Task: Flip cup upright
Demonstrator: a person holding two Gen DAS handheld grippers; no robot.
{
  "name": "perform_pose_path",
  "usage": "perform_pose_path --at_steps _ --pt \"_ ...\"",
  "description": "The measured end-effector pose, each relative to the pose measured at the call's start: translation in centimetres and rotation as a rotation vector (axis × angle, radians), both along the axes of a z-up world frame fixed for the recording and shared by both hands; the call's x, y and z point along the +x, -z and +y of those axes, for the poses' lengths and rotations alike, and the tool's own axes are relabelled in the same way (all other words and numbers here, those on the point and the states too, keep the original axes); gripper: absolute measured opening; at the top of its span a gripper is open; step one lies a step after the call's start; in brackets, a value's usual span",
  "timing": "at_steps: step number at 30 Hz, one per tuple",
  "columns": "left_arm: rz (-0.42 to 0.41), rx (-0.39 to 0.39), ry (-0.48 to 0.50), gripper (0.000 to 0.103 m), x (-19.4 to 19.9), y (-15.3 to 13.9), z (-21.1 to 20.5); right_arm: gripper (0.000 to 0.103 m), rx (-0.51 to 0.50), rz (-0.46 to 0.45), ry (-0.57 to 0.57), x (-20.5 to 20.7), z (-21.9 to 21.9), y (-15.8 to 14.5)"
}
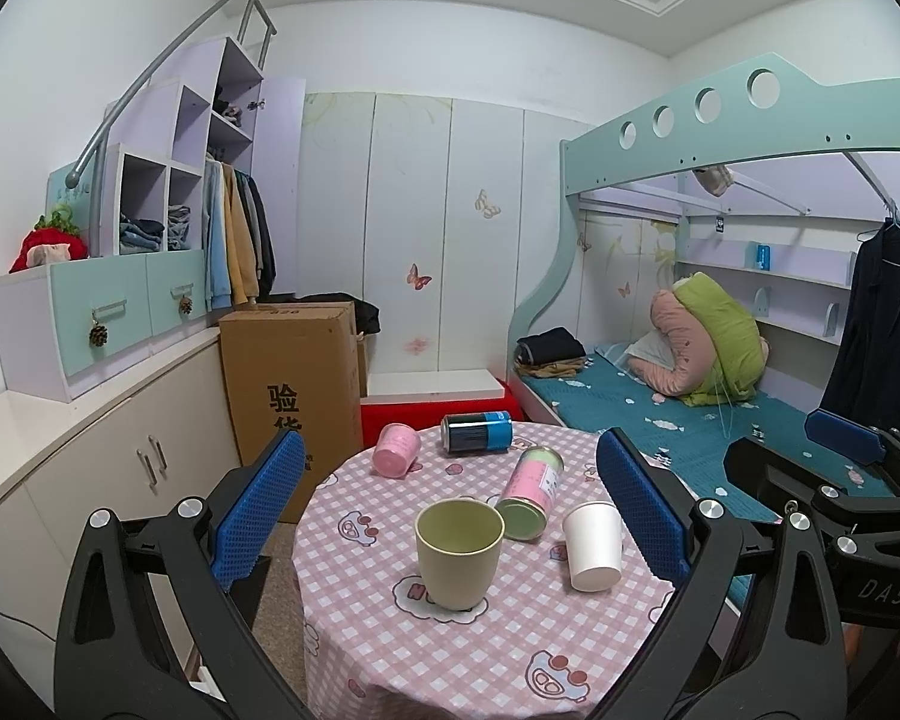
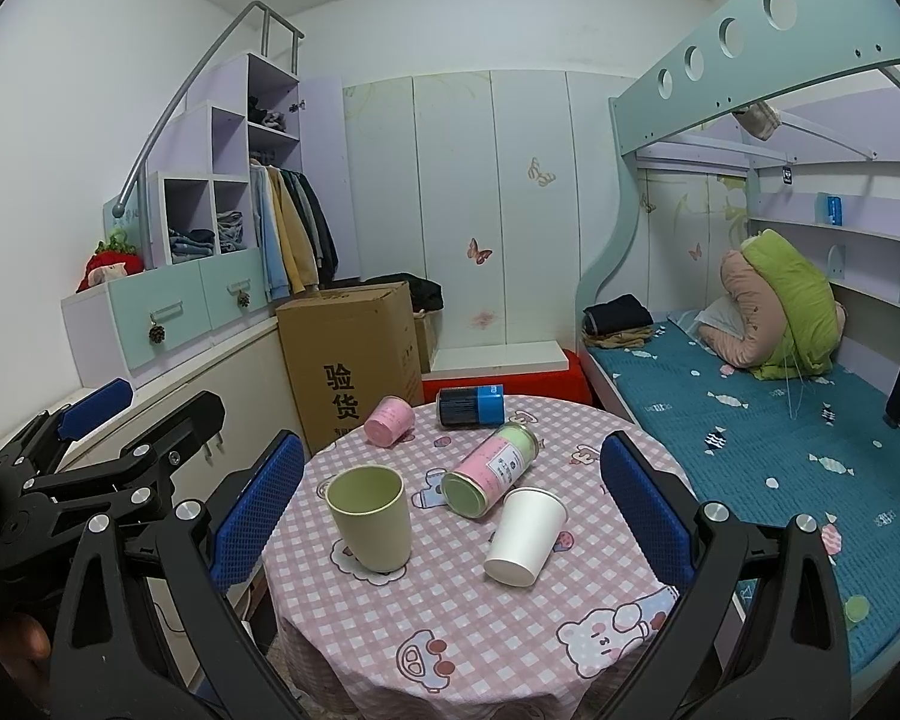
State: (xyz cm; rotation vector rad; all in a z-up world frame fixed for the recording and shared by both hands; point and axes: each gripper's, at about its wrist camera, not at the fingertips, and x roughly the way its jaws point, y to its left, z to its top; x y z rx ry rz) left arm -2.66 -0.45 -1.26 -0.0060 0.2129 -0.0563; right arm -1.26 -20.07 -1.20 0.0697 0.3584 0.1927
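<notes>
A pale green cup (image 1: 459, 552) stands upright on the round table (image 1: 450, 660), mouth up; it also shows in the right wrist view (image 2: 369, 516). A white paper cup (image 1: 594, 545) stands upside down to its right, leaning a little; it also shows in the right wrist view (image 2: 525, 534). My left gripper (image 1: 450, 516) is open and empty, held back over the near side of the table. My right gripper (image 2: 453, 516) is open and empty, also held back from the cups.
A pink and green tin (image 1: 531, 495) lies on its side behind the cups. A small pink cup (image 1: 396, 449) and a dark blue can (image 1: 477, 432) lie near the far edge. A cardboard box (image 1: 291, 378) stands left; a bed (image 2: 780, 438) lies right.
</notes>
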Motion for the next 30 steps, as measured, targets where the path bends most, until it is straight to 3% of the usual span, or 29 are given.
perform_pose_path --at_steps 30 --pt "0.004 -0.001 0.001 0.098 0.18 -0.03 0.33 0.096 0.003 0.004 0.002 0.15 0.06 0.1"
